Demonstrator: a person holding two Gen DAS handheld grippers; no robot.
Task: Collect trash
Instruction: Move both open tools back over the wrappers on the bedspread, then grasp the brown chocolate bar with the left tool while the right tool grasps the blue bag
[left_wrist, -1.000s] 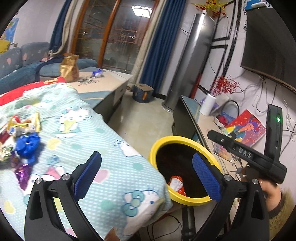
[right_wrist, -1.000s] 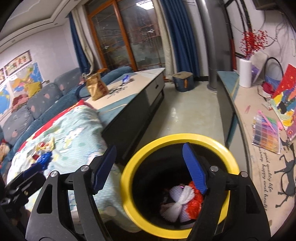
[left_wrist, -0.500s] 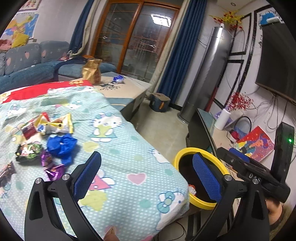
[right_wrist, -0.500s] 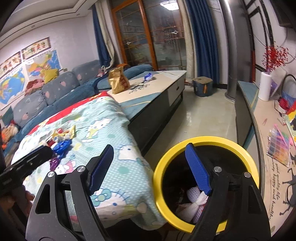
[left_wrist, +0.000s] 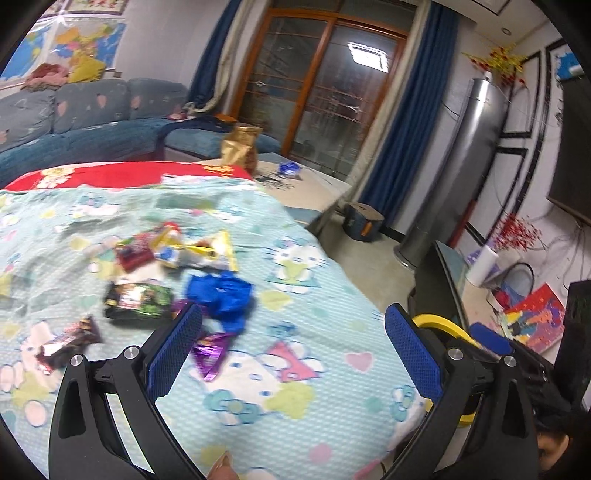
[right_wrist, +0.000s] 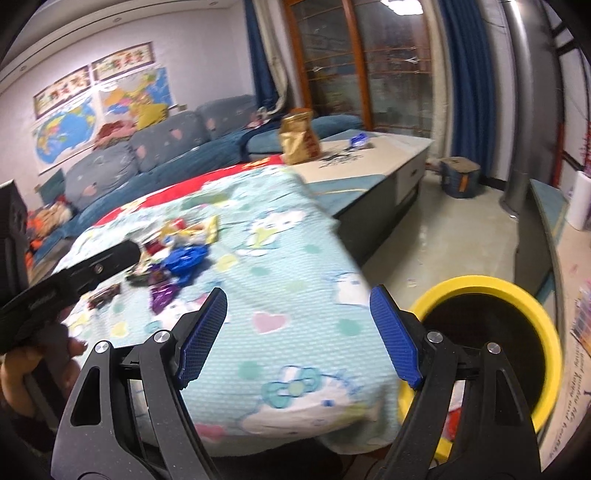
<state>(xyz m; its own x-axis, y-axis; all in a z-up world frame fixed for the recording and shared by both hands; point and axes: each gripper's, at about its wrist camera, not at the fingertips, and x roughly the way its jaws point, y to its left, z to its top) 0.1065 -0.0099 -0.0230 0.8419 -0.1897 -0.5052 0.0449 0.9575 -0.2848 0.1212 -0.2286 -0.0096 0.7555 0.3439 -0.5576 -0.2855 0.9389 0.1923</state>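
Several wrappers lie on the cartoon-print cloth (left_wrist: 280, 391): a crumpled blue wrapper (left_wrist: 221, 295) (right_wrist: 184, 258), a purple foil wrapper (left_wrist: 212, 352) (right_wrist: 162, 295), a dark green packet (left_wrist: 138, 299), a brown bar wrapper (left_wrist: 66, 345) and a yellow and white packet (left_wrist: 199, 253). My left gripper (left_wrist: 291, 343) is open over the cloth, just right of the purple wrapper, with nothing between its pads. My right gripper (right_wrist: 297, 328) is open and empty above the cloth's near edge. The yellow-rimmed bin (right_wrist: 517, 325) (left_wrist: 443, 328) stands to the right with trash inside.
A low cabinet (right_wrist: 388, 166) behind the cloth bears a gold bag (right_wrist: 299, 138). A blue sofa (right_wrist: 166, 147) runs along the back wall. A side counter (left_wrist: 480, 302) on the right holds a white roll and colourful papers. Bare floor lies between.
Both grippers have swung left, away from the bin and over the cloth. The wrappers have come toward the middle of the left wrist view, and the bin has slid to the right edge.
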